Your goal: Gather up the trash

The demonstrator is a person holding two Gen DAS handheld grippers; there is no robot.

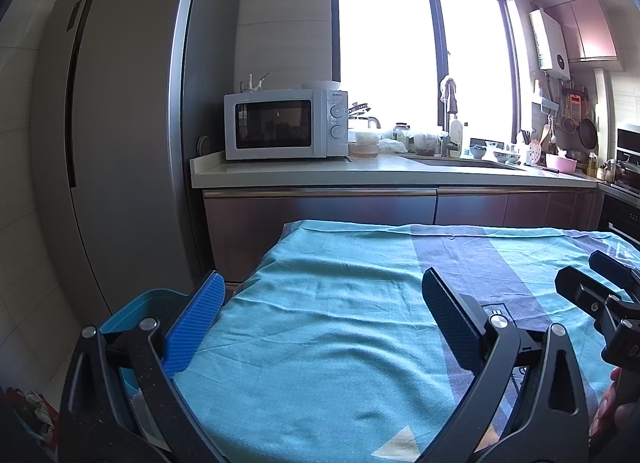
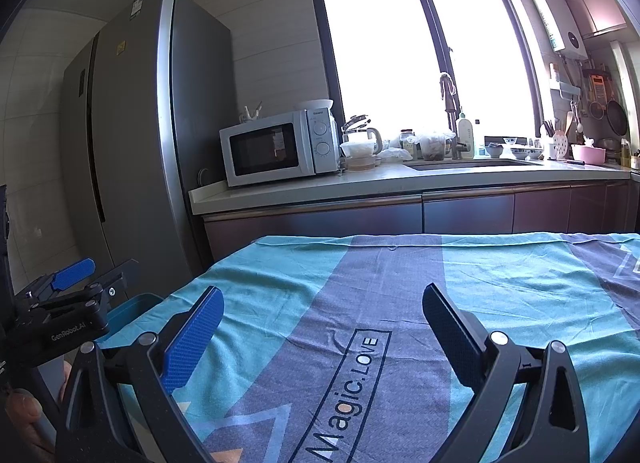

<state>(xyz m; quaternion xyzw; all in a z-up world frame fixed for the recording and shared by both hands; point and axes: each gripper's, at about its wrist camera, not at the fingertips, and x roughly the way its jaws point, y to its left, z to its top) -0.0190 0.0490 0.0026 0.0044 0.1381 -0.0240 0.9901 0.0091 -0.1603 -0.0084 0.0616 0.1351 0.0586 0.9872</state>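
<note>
Both sets of tongs wide open, nothing pinched in either. Left gripper point(image 1: 320, 319) hovering over the teal end of the tablecloth point(image 1: 328, 303), right gripper point(image 2: 322, 327) over the grey stripe with the "Magic.LOVE" print, side by side and just above the cloth. Left one also poking into the right wrist view at the left edge, blue pad showing.

Blue bin point(image 1: 132, 307) tucked just beside the table's left edge, below table height, partly hidden behind the left gripper's finger. Something pale down inside it, too hidden to call. Also a crumpled bit of something point(image 1: 38, 409) on the floor at the far left, too blurry to name.

No trash anywhere on the visible cloth, just wrinkles. So probably either wrapped up or nearly so, unless bits are sitting out of view. Fridge point(image 1: 120, 123), microwave point(image 1: 286, 125) and cluttered counter point(image 1: 400, 171) further back, well apart from the table, none of it obviously part of the job
</note>
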